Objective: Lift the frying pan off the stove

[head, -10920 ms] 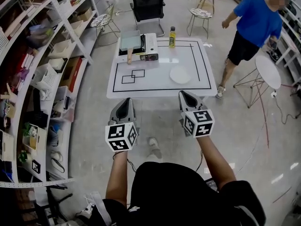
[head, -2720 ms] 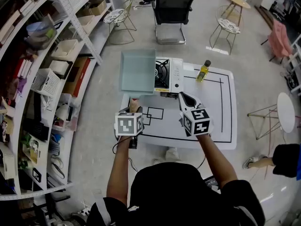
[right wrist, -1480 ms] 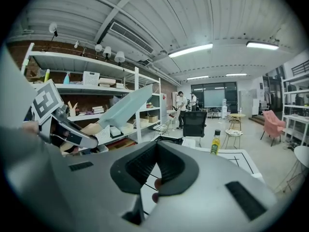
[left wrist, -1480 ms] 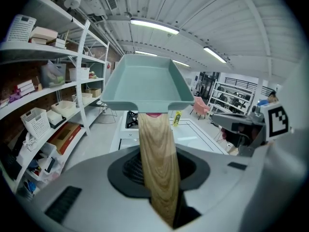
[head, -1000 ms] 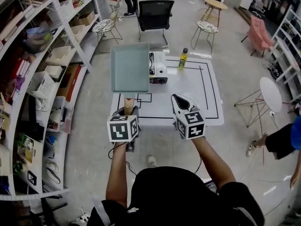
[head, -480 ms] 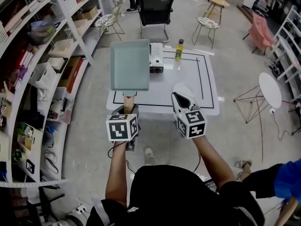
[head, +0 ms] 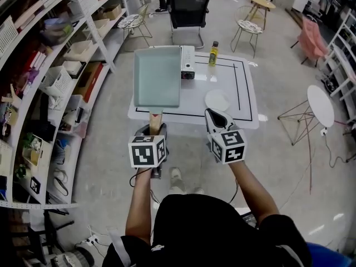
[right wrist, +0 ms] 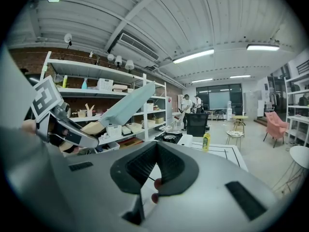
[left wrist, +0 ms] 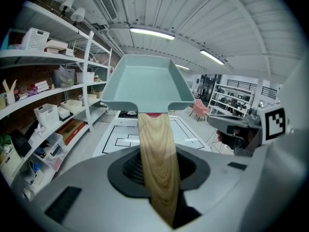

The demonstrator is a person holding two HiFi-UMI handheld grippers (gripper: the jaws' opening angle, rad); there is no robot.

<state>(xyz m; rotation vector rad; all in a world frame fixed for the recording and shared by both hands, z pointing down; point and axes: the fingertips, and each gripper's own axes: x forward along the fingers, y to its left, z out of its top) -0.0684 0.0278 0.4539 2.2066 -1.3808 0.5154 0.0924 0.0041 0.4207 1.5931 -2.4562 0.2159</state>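
The frying pan (head: 157, 77) is a rectangular teal tray with a wooden handle (head: 155, 118). It hangs in the air in front of the white table, clear of the stove (head: 187, 62) at the table's far left corner. My left gripper (head: 154, 128) is shut on the handle; in the left gripper view the handle (left wrist: 157, 153) runs up from between the jaws to the pan (left wrist: 147, 83). My right gripper (head: 214, 115) floats beside it to the right, shut, with nothing between its pads. The right gripper view shows the pan (right wrist: 128, 105) tilted at the left.
The white table (head: 245, 104) carries a white plate (head: 217, 100) and a yellow bottle (head: 213, 53). Shelving with boxes (head: 55, 82) lines the left. A black office chair (head: 189, 10) stands behind the table, with small round tables and chairs at the right.
Both grippers and the pan have drawn back from the table, which now lies farther off. The plate now shows beyond the right gripper. The grip on the handle is unchanged.
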